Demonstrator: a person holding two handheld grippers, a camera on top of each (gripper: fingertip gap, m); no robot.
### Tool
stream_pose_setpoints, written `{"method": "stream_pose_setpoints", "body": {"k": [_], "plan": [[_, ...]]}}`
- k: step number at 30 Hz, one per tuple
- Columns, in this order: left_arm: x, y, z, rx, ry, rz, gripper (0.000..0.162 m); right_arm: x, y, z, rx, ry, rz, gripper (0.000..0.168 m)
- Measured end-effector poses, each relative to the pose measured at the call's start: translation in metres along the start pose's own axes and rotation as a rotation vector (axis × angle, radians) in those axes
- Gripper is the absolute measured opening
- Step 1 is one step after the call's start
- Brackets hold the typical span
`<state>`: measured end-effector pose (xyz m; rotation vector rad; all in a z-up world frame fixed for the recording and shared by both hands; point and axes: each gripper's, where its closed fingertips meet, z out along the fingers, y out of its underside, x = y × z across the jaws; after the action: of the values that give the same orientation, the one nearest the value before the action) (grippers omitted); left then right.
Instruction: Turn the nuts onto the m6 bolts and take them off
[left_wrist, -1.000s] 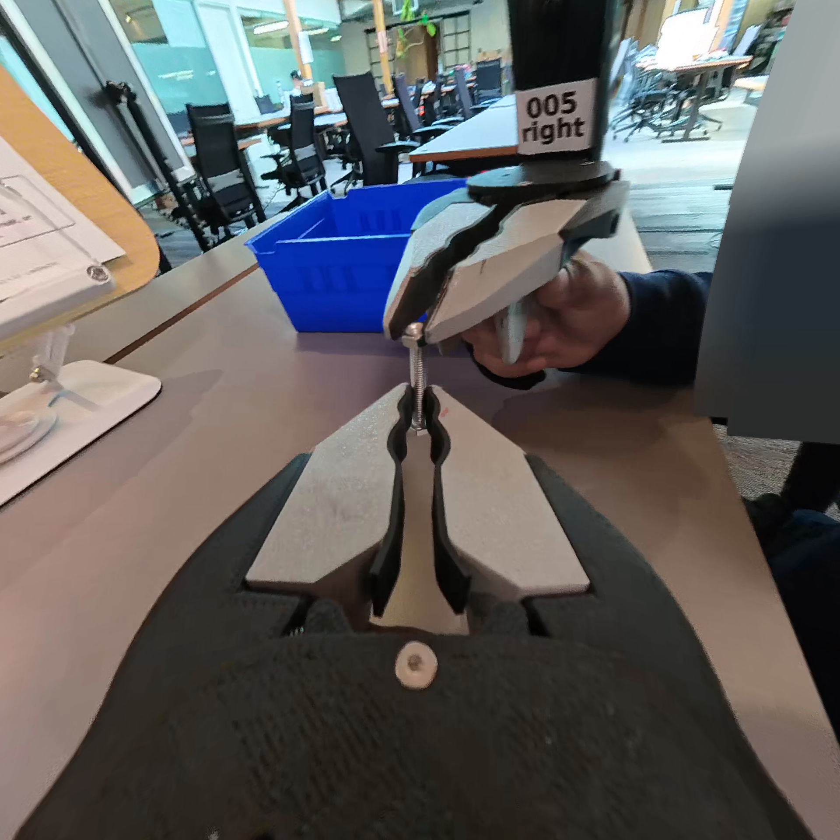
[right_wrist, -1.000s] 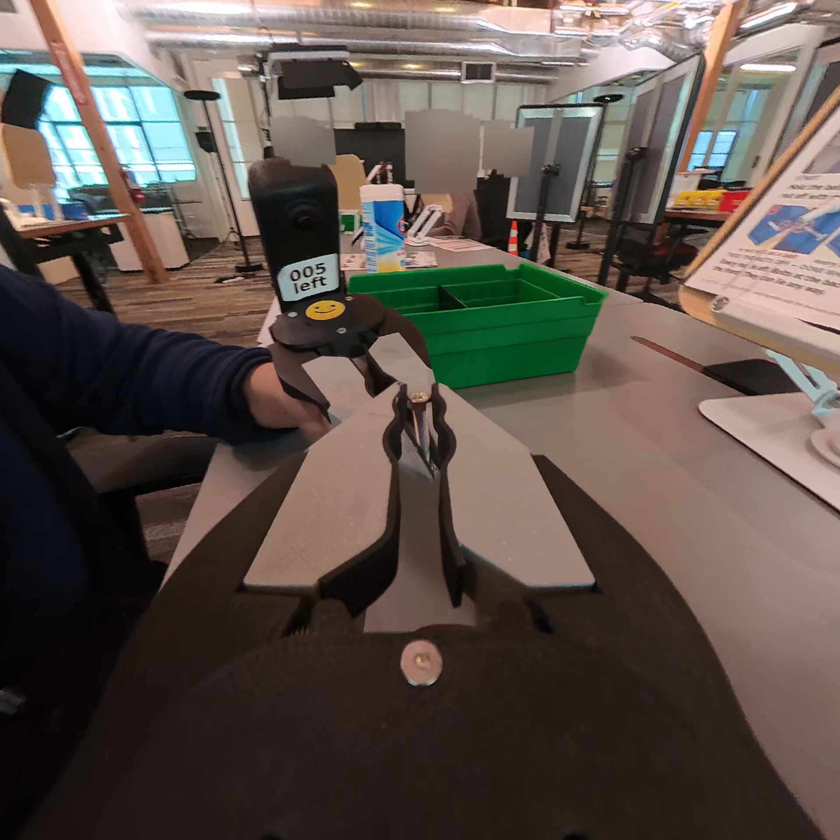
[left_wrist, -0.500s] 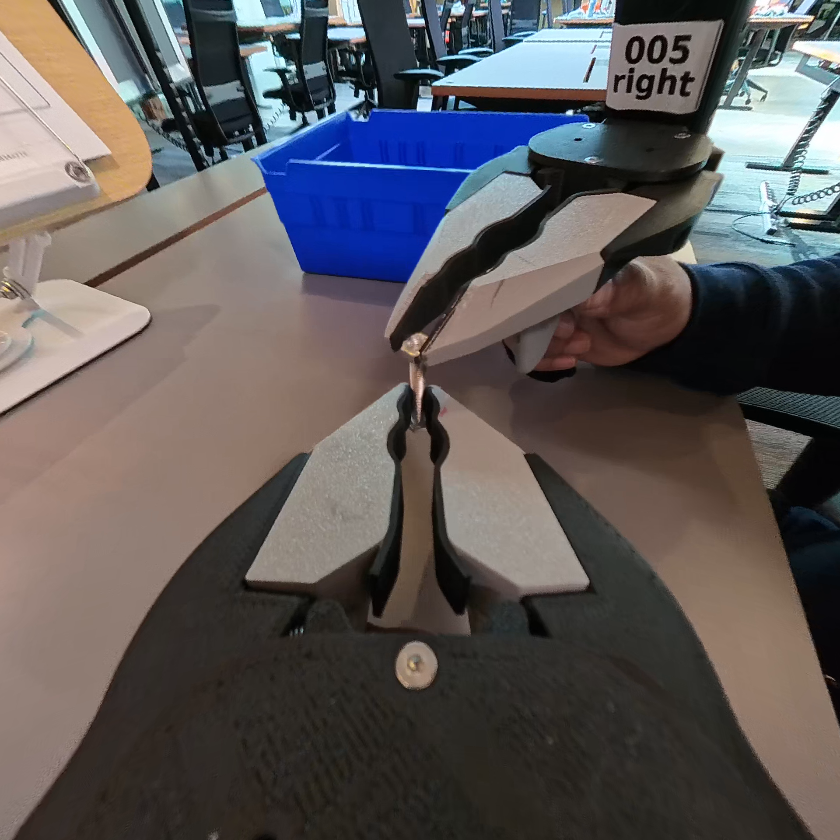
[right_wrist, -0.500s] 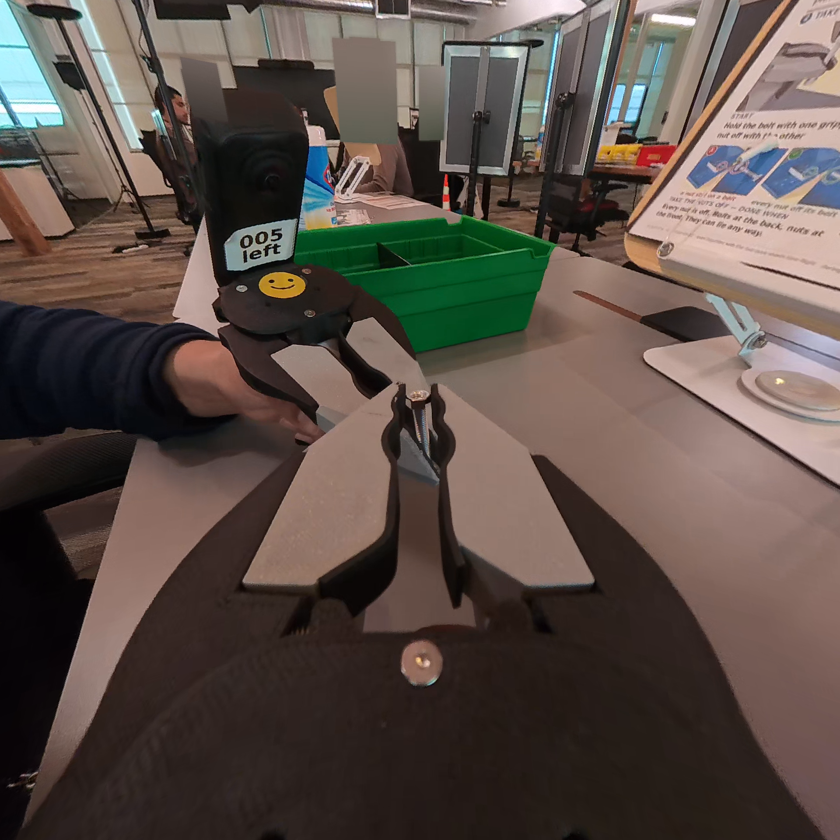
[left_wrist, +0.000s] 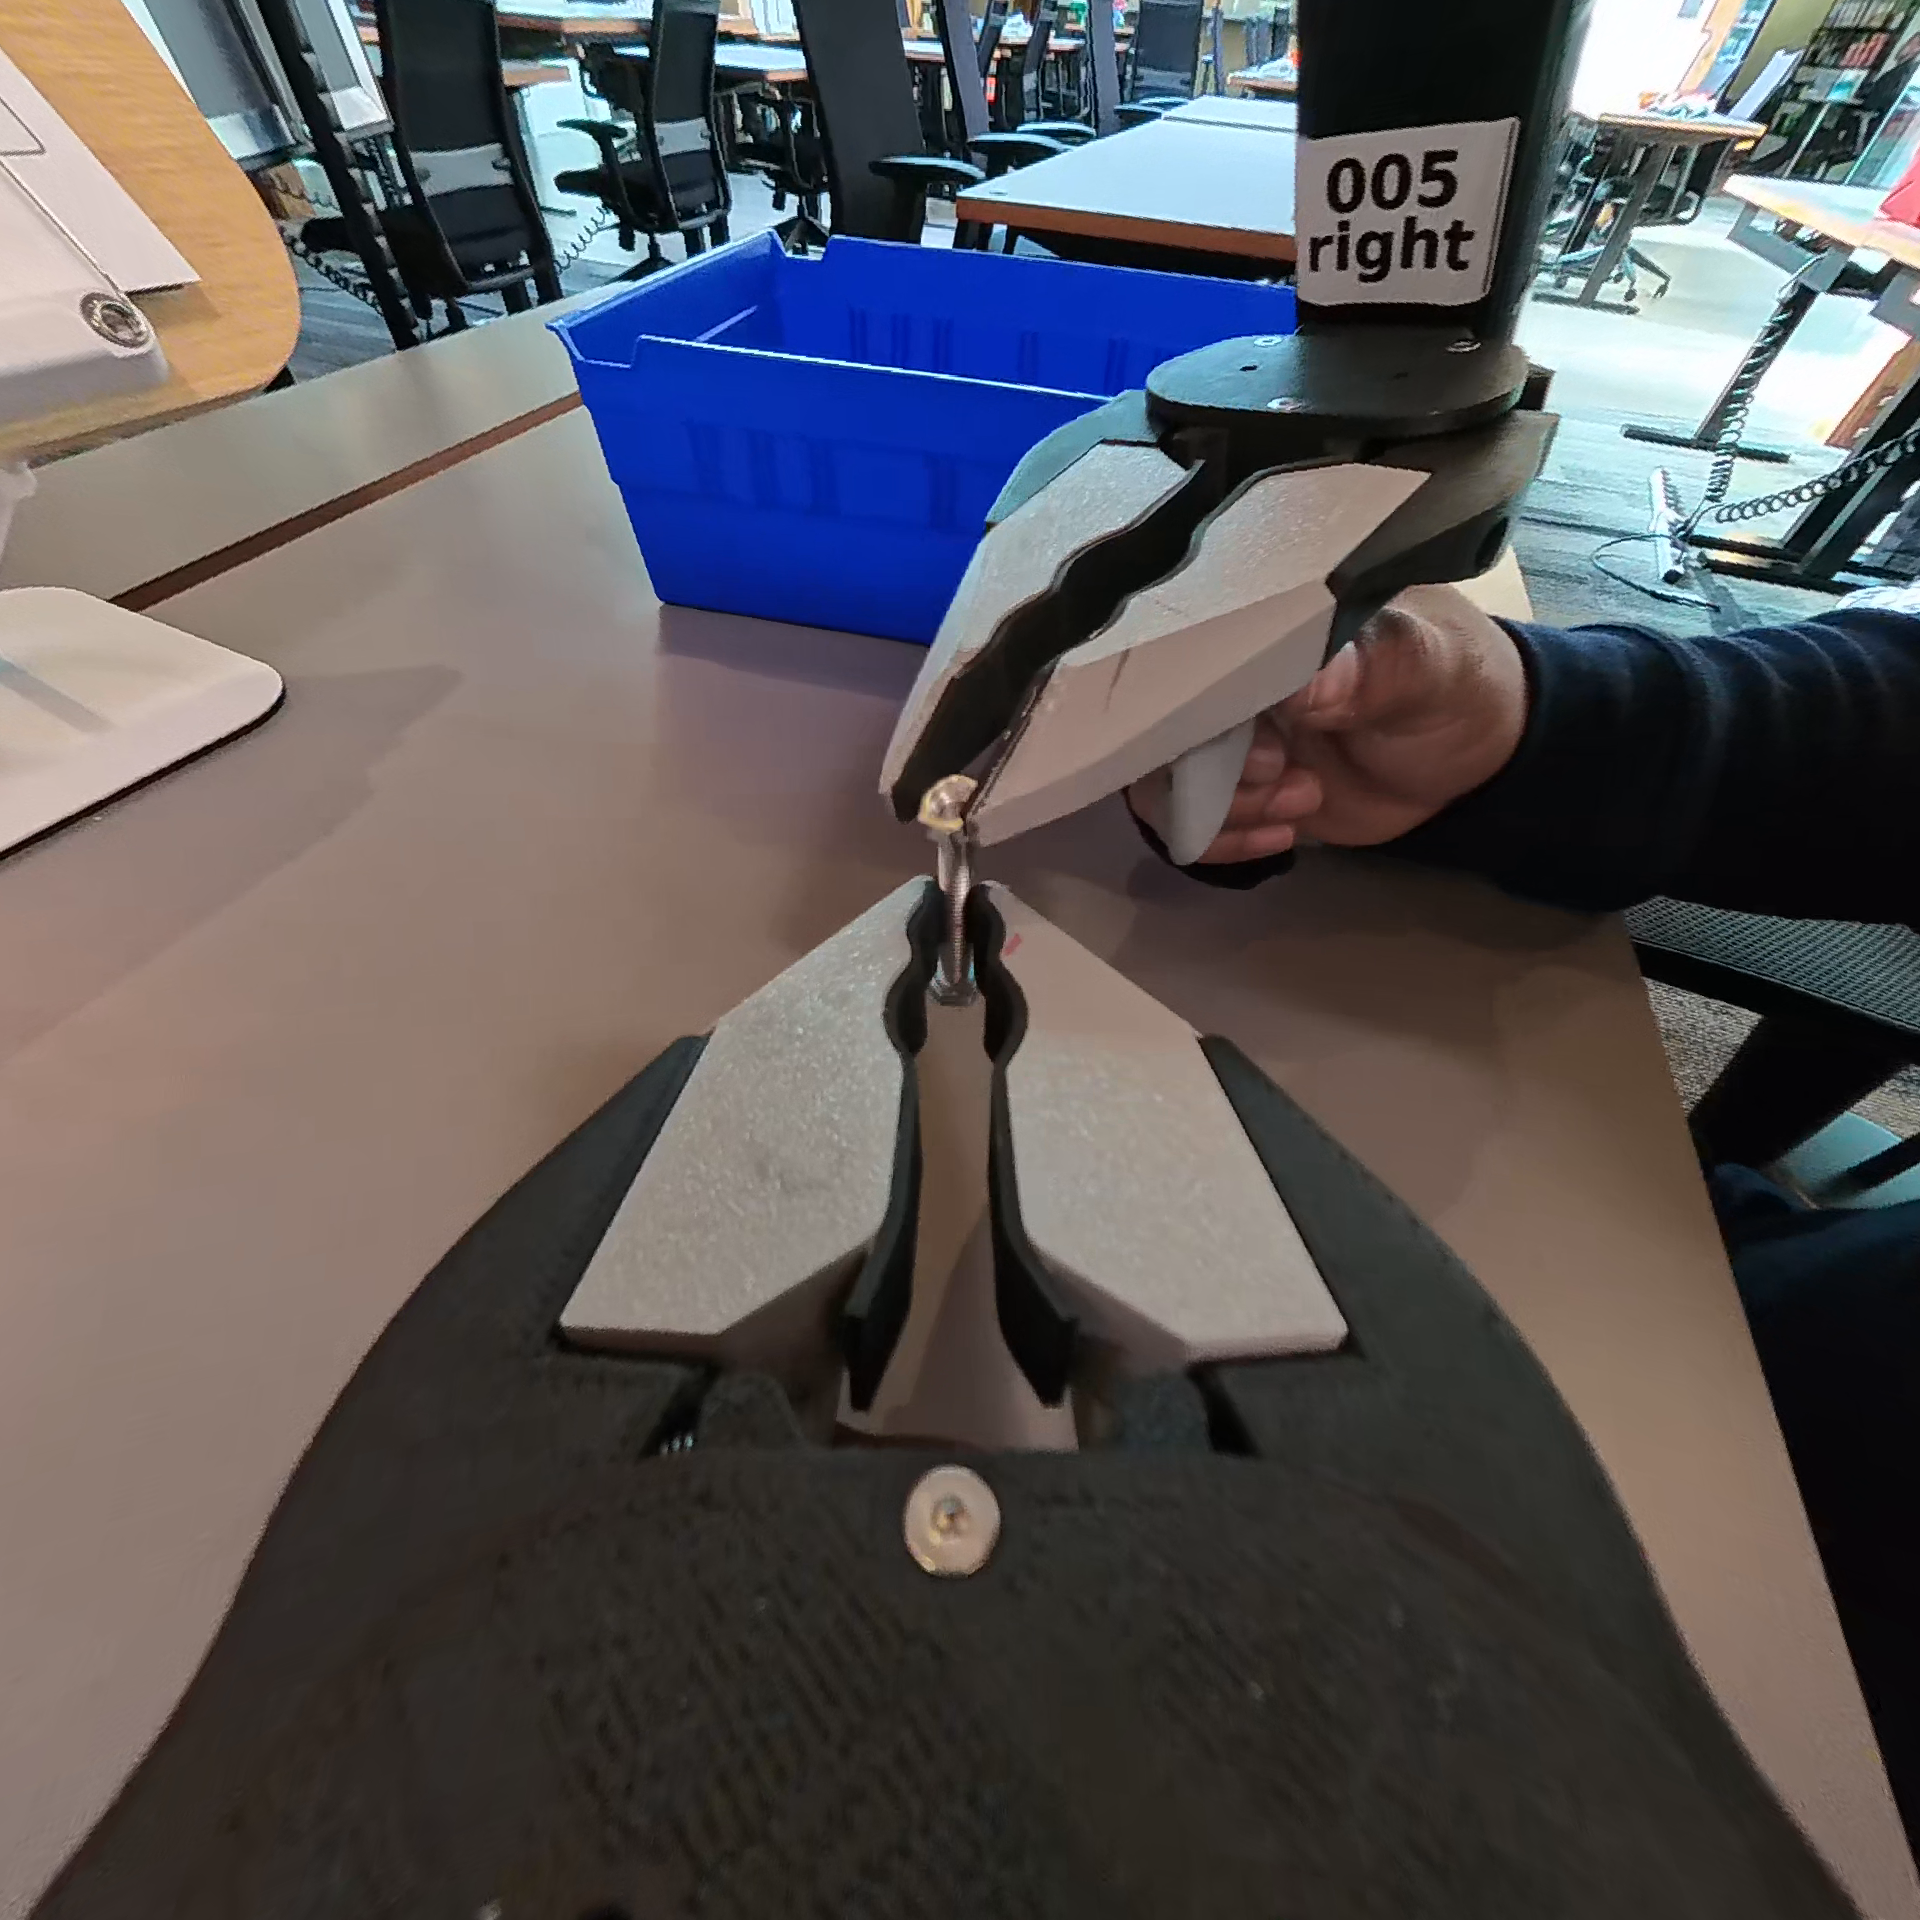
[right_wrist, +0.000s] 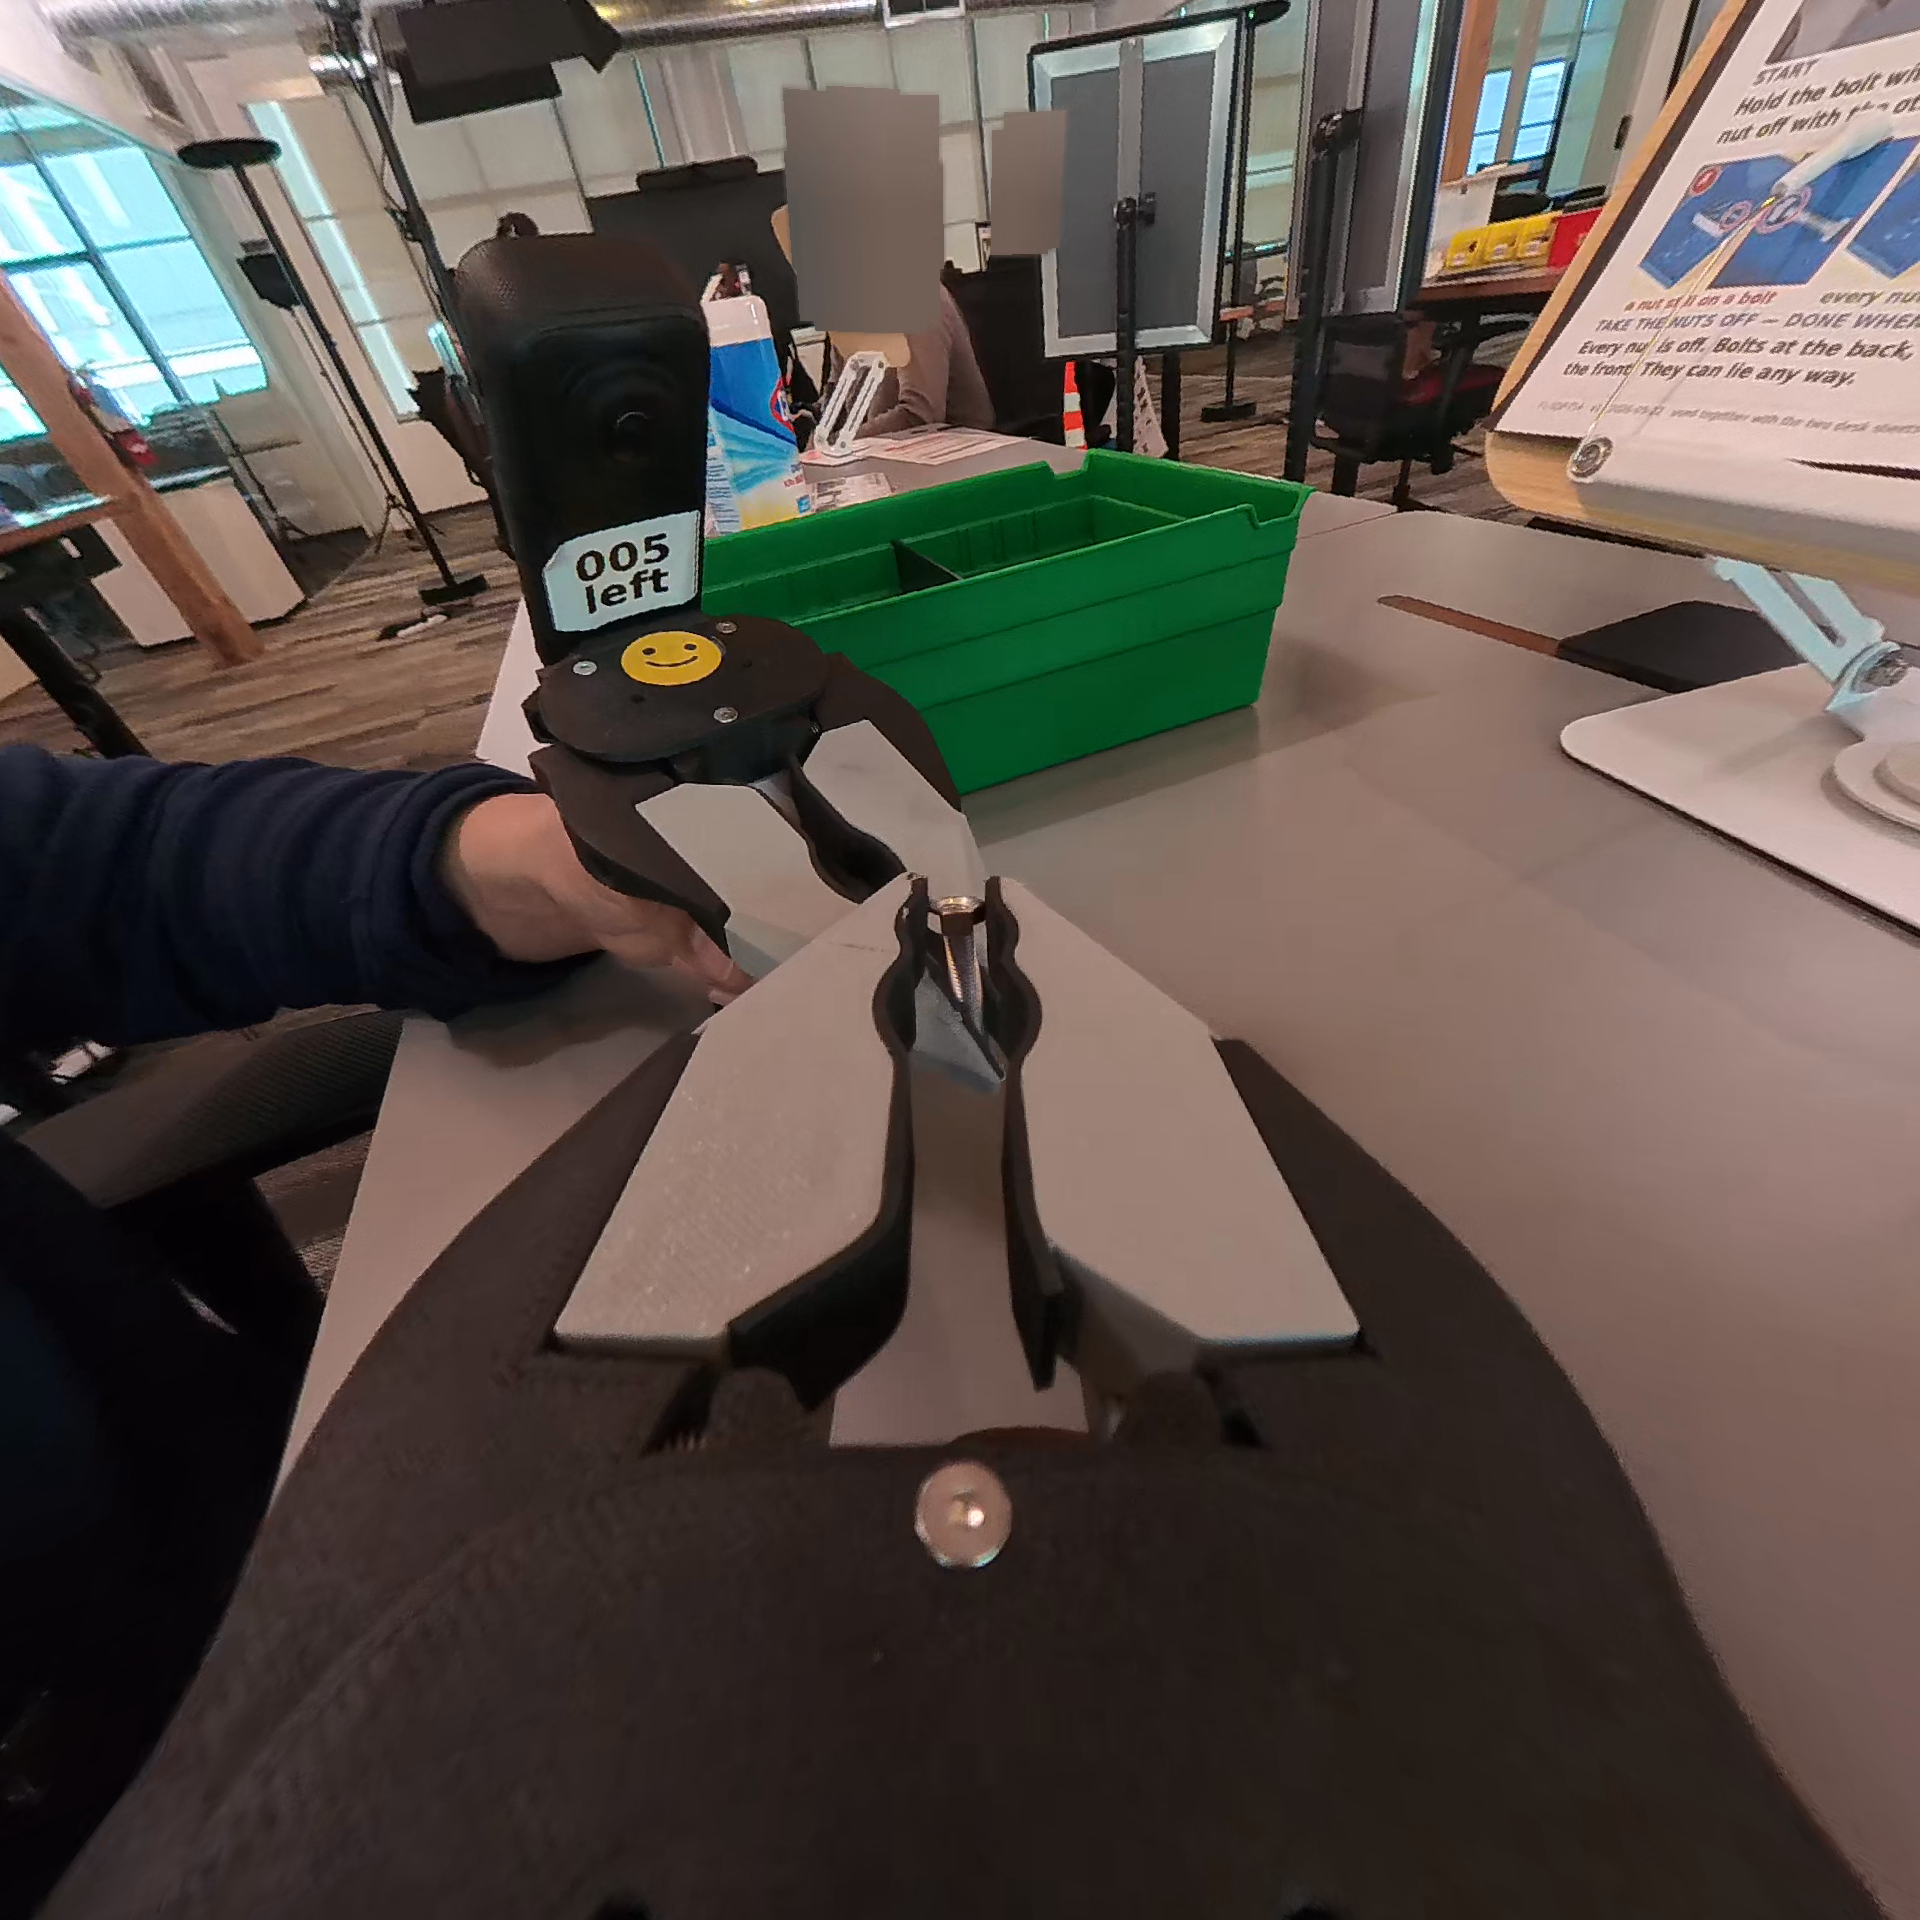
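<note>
A silver M6 bolt (left_wrist: 954, 868) stands nearly upright between the two grippers above the grey table (left_wrist: 416, 831). My left gripper (left_wrist: 951, 920) is shut around its lower end, where a nut (left_wrist: 951, 992) sits between the fingers. My right gripper (left_wrist: 948, 808) comes in from the upper right and is shut on the bolt head. In the right wrist view my right gripper (right_wrist: 956, 906) pinches the bolt head (right_wrist: 958, 912). The shank runs down to the left gripper's finger (right_wrist: 961, 1055), which reaches in from the left below.
A blue bin (left_wrist: 831, 499) stands behind the grippers in the left wrist view. A green divided bin (right_wrist: 1039, 644) stands behind them in the right wrist view. An instruction board on a white stand (right_wrist: 1714, 312) is at the table's side. The table edge (left_wrist: 1662, 1039) is near. The grippers are tip to tip, or close to it.
Both grippers keep their grip on the bolt. The pair has shifted over the table, so the bins and the board sit differently in view. The right gripper now leans in from farther right.
</note>
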<state>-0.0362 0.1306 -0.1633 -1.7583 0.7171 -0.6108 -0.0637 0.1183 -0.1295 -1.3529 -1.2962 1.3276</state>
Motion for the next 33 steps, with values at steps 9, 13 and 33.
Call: {"method": "stream_pose_setpoints", "body": {"k": [9,13,33], "plan": [[0.000,-0.004,-0.003,0.007,-0.001,0.026,0.003,-0.002,0.001,0.001,-0.008,-0.010,0.001,0.007],[0.000,-0.003,-0.002,0.003,-0.010,0.036,0.003,-0.002,0.001,0.001,-0.004,-0.024,0.016,0.007],[-0.039,0.006,-0.011,-0.035,-0.148,-0.027,0.003,0.050,0.028,-0.013,-0.146,0.208,0.097,0.015]]}}
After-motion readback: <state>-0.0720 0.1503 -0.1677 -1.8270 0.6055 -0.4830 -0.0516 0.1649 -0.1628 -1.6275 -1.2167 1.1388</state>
